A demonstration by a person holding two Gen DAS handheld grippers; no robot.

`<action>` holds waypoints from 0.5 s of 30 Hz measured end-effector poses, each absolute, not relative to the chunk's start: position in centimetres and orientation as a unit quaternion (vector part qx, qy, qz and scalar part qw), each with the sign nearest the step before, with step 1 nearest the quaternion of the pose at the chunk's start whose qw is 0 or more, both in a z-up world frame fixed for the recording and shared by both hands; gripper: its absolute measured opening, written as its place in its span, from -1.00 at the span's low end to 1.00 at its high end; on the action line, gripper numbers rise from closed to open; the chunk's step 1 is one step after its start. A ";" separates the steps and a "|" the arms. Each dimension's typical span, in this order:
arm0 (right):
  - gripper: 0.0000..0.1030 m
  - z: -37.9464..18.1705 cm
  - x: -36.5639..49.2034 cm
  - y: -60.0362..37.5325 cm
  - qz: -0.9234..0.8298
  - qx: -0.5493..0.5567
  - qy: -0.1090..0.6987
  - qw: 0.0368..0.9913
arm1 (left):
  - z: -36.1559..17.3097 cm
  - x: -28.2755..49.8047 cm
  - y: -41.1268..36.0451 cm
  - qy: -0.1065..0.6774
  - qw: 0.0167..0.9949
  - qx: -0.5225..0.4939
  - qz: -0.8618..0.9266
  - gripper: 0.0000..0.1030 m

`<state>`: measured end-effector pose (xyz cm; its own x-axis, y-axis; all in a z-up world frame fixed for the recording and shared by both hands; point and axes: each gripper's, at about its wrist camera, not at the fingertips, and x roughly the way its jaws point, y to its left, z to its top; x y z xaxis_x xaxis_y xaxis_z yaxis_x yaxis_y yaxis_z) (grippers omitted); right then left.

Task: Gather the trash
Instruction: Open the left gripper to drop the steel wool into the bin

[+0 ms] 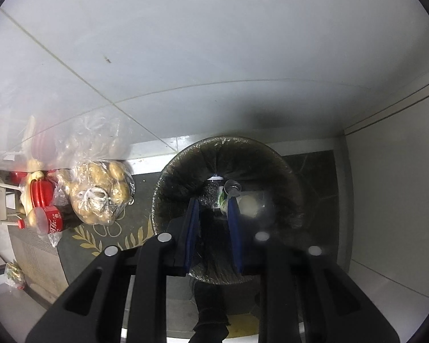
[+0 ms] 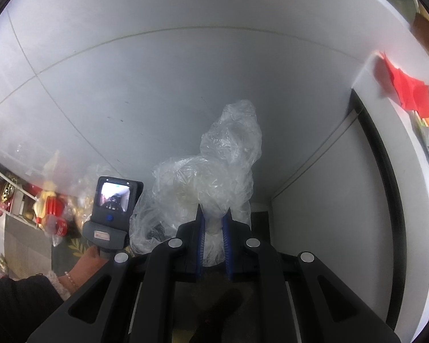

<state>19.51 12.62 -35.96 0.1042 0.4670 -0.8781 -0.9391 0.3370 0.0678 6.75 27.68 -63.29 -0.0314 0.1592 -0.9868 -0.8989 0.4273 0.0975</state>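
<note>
In the left wrist view my left gripper (image 1: 213, 203) points straight down into a round trash bin (image 1: 163, 177) lined with a dark bag. Its blue pads (image 1: 192, 223) stand a little apart with nothing visible between them. A clear plastic bottle (image 1: 232, 187) and a pale lump (image 1: 250, 205) lie in the bin by the right pad. In the right wrist view my right gripper (image 2: 214, 211) is shut on a crumpled clear plastic bag (image 2: 214, 165), which billows ahead of the fingers. A hand (image 2: 90, 258) holds the left unit, whose small screen (image 2: 113, 197) shows.
A clear bag of potatoes (image 1: 100, 191), a cola bottle (image 1: 50, 221) and red containers (image 1: 41, 194) sit left of the bin on a patterned mat (image 1: 100, 237). A white rack (image 1: 0, 200) stands further left. White panels (image 1: 386, 200) close the right side. Red paper (image 2: 406, 91) hangs there.
</note>
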 end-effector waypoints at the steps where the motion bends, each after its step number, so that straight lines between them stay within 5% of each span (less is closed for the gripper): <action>1: -0.79 -36.0 19.4 12.7 0.508 -0.271 0.436 0.692 | -63.1 6.5 27.7 0.574 0.617 -0.323 0.430 -0.55; 8: -0.79 -37.1 19.4 12.7 0.509 -0.272 0.442 0.687 | -59.5 4.9 27.5 0.556 0.627 -0.332 0.433 -0.55; 13: -0.79 -39.0 19.2 13.1 0.509 -0.284 0.452 0.675 | -54.3 2.8 25.9 0.533 0.642 -0.326 0.444 0.03; 15: -0.79 -39.8 18.9 13.3 0.508 -0.290 0.457 0.670 | -52.7 2.0 25.3 0.527 0.647 -0.317 0.451 0.11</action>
<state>18.92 13.33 -39.78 0.0659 0.4163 -0.9068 -0.9459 0.3154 0.0761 2.00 25.29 -52.69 0.0373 0.2481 -0.9680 -0.9174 0.3925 0.0652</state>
